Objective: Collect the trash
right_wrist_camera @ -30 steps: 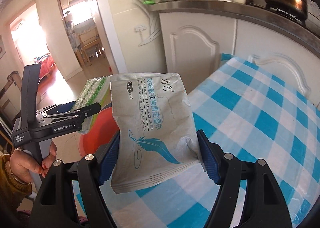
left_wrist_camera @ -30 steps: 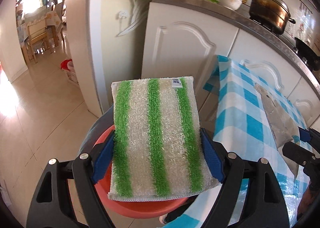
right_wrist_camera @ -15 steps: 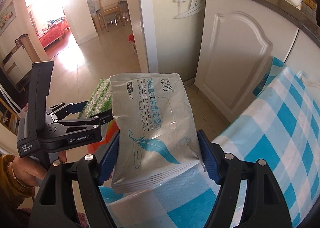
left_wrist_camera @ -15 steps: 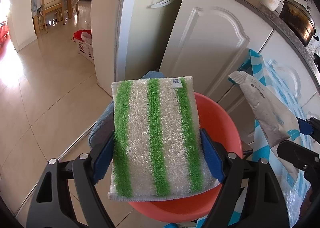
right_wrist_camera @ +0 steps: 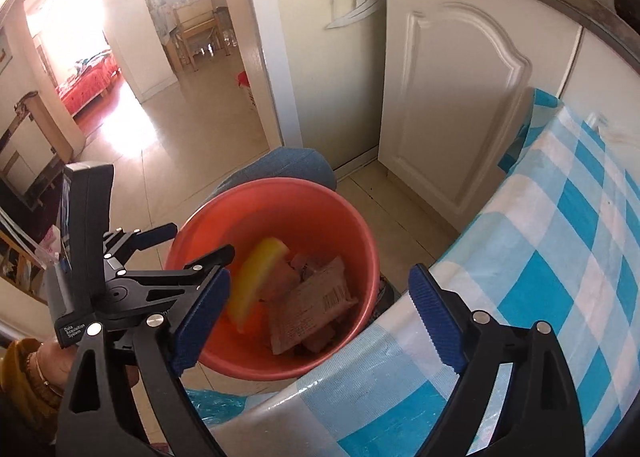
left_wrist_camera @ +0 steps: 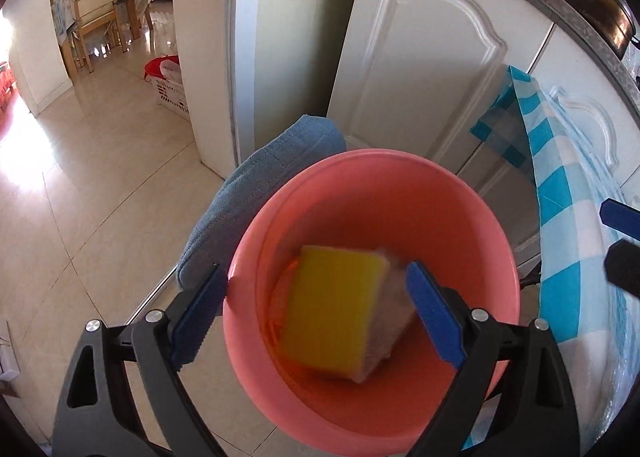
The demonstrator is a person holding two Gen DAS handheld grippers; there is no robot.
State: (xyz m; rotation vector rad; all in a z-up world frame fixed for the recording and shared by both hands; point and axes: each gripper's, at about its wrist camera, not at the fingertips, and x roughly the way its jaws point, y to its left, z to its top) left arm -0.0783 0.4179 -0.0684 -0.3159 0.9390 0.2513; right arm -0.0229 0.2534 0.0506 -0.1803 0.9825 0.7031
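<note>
Dropping both items into the red bucket point(left_wrist_camera: 372, 225) looks done: the sponge point(left_wrist_camera: 340, 309) sits tipped against the inner wall with its yellow face up, blurred, so I judge it has only just landed or is settling. From the right wrist view the wipes packet point(right_wrist_camera: 312, 305) lies flat-ish on the bottom beside the sponge point(right_wrist_camera: 256, 281), among some brownish scraps I cannot identify.

Left gripper point(left_wrist_camera: 316, 313): jaws have just been opening, now spread wide and released, nothing between the blue pads; they straddle the bucket's near rim, which is why the sponge fell straight inside. Right gripper point(right_wrist_camera: 320, 317): jaws likewise just been opening, released and empty, hanging over the edge of the blue-checked tablecloth point(right_wrist_camera: 560, 257) with the bucket point(right_wrist_camera: 276, 197) just beyond; that offset explains the packet landing toward the table side.

The bucket stands on the floor touching a blue fabric stool or cushion point(left_wrist_camera: 264, 193), close beside the table and near the white cabinet door point(left_wrist_camera: 420, 69), so trash can go from the tabletop into it. The person's hand point(right_wrist_camera: 48, 361) grips the left gripper's handle at lower left.

Judgement: this deposit is complete; no more trash shows on the cloth in view here.
</note>
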